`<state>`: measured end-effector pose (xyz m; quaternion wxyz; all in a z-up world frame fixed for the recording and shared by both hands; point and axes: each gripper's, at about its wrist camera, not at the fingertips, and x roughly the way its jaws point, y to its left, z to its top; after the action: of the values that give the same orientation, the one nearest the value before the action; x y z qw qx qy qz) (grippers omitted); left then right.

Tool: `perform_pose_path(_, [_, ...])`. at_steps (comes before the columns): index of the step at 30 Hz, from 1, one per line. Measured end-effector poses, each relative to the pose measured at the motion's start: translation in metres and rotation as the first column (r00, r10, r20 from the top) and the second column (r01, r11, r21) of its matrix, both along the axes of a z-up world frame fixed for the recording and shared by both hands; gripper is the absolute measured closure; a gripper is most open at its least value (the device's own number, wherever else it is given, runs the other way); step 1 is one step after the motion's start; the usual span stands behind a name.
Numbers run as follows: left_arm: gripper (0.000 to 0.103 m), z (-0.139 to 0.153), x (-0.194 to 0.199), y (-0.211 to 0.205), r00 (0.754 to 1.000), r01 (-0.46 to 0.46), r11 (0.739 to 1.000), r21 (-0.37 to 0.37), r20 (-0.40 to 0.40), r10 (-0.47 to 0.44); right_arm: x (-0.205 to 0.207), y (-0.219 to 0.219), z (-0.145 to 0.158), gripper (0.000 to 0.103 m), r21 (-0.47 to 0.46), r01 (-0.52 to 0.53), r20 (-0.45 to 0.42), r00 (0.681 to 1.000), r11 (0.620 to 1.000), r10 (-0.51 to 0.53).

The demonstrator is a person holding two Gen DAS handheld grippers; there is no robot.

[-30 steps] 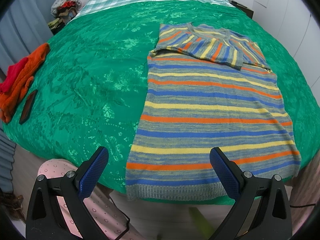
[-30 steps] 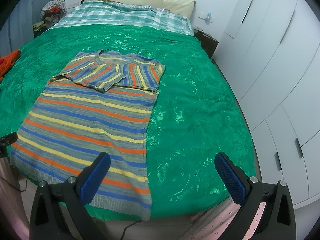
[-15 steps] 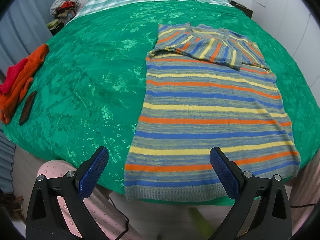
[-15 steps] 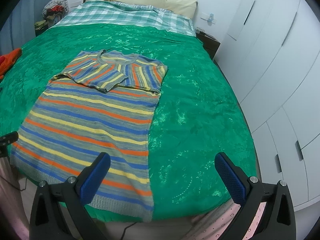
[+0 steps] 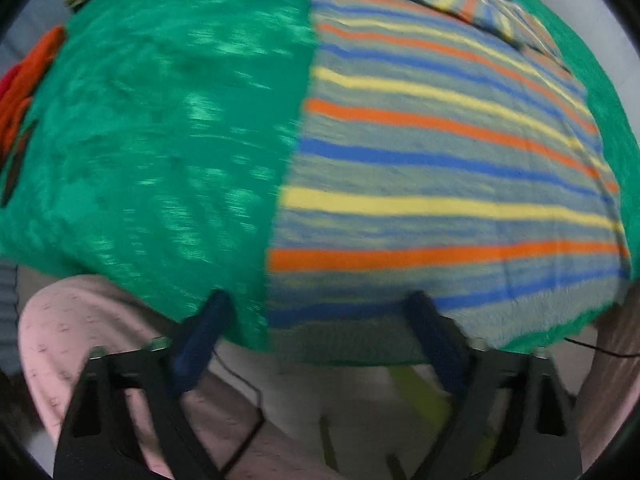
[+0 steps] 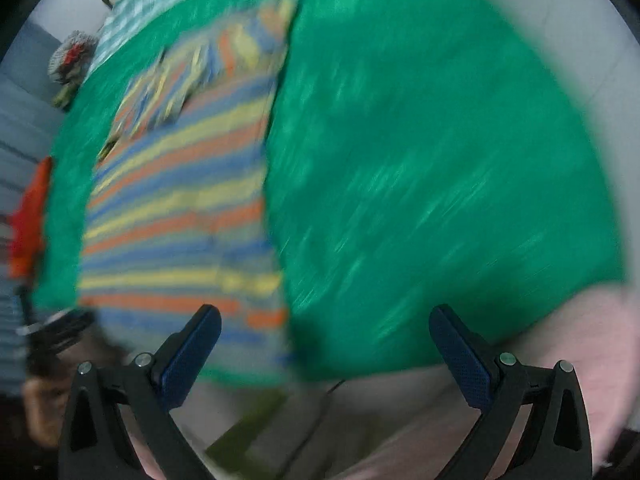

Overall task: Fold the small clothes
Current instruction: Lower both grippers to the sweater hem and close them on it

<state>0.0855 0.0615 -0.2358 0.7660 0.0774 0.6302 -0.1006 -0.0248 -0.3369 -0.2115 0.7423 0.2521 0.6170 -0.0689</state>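
Note:
A striped knit sweater [image 5: 440, 168] in grey, blue, yellow and orange lies flat on the green bedspread [image 5: 160, 120], sleeves folded across its chest. My left gripper [image 5: 320, 316] hangs over the sweater's lower left hem corner, its jaws closing, the hem edge between them but the pads apart from it. In the blurred right wrist view the sweater [image 6: 180, 200] lies to the left and my right gripper [image 6: 326, 328] stands open above its lower right hem corner.
Orange and red clothes [image 5: 24, 80] lie at the bed's left edge, also seen as orange clothes [image 6: 30, 216]. A person's pink trouser legs [image 5: 60, 340] stand at the near bed edge. A cable [image 5: 248, 432] runs on the floor below.
Both grippers have dropped toward the sweater's near hem and tipped downward. The left jaws have narrowed slightly. The right view has rolled, so the sweater now leans.

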Motion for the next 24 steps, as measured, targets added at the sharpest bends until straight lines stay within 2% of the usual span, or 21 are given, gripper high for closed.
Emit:
perform_pose_path(2, [0.026, -0.003, -0.001, -0.004, 1.0, 0.006, 1.0, 0.0, -0.005, -0.006, -0.001, 0.011, -0.023, 0.014, 0.069, -0.008, -0.043, 0.999, 0.998, 0.011])
perform_pose_path(3, [0.034, -0.004, 0.0, -0.004, 1.0, 0.004, 1.0, -0.015, -0.015, -0.004, 0.0, 0.015, -0.03, 0.015, 0.087, -0.015, -0.056, 0.998, 0.996, 0.02])
perform_pose_path(4, [0.053, -0.004, 0.0, -0.003, 1.0, 0.0, 1.0, -0.03, -0.027, -0.001, 0.001, 0.022, -0.04, 0.021, 0.106, -0.032, -0.084, 0.996, 0.994, 0.041])
perform_pose_path(5, [0.069, -0.006, 0.0, -0.001, 0.999, -0.01, 0.999, -0.033, -0.039, 0.008, 0.001, 0.027, -0.044, 0.044, 0.116, -0.049, -0.091, 0.994, 0.992, 0.059])
perform_pose_path(6, [0.098, -0.007, 0.001, 0.001, 0.998, -0.019, 1.0, -0.023, -0.054, 0.017, 0.001, 0.03, -0.047, 0.065, 0.128, -0.064, -0.089, 0.993, 0.99, 0.075])
perform_pose_path(7, [0.098, -0.007, 0.002, 0.005, 0.997, -0.022, 0.999, -0.037, -0.07, 0.019, -0.001, 0.029, -0.048, 0.097, 0.16, -0.059, -0.09, 0.993, 0.985, 0.074])
perform_pose_path(9, [0.098, 0.002, 0.003, 0.012, 0.996, -0.027, 0.996, -0.083, -0.087, 0.02, -0.007, 0.021, -0.046, 0.098, 0.232, -0.022, -0.09, 0.995, 0.973, 0.044])
perform_pose_path(12, [0.099, 0.026, 0.016, 0.027, 0.992, -0.068, 0.976, -0.209, -0.117, 0.044, -0.011, 0.011, -0.029, 0.098, 0.276, 0.001, -0.047, 0.999, 0.961, 0.012])
perform_pose_path(15, [0.099, 0.052, 0.048, 0.028, 0.995, -0.074, 0.951, -0.302, -0.085, 0.051, -0.003, -0.008, -0.007, 0.098, 0.373, 0.06, 0.053, 0.995, 0.926, -0.086])
perform_pose_path(17, [0.099, 0.065, 0.085, 0.022, 0.997, -0.076, 0.937, -0.34, -0.051, 0.062, 0.017, -0.023, 0.004, 0.098, 0.409, 0.085, 0.122, 0.982, 0.909, -0.146])
perform_pose_path(20, [0.099, 0.073, 0.151, 0.005, 0.996, -0.077, 0.935, -0.346, 0.017, 0.089, 0.064, -0.046, 0.015, 0.098, 0.402, 0.118, 0.209, 0.954, 0.908, -0.217])
perform_pose_path(24, [0.099, 0.073, 0.244, -0.022, 0.991, -0.099, 0.923, -0.373, 0.051, 0.127, 0.138, -0.076, 0.022, 0.098, 0.383, 0.156, 0.268, 0.924, 0.911, -0.271])
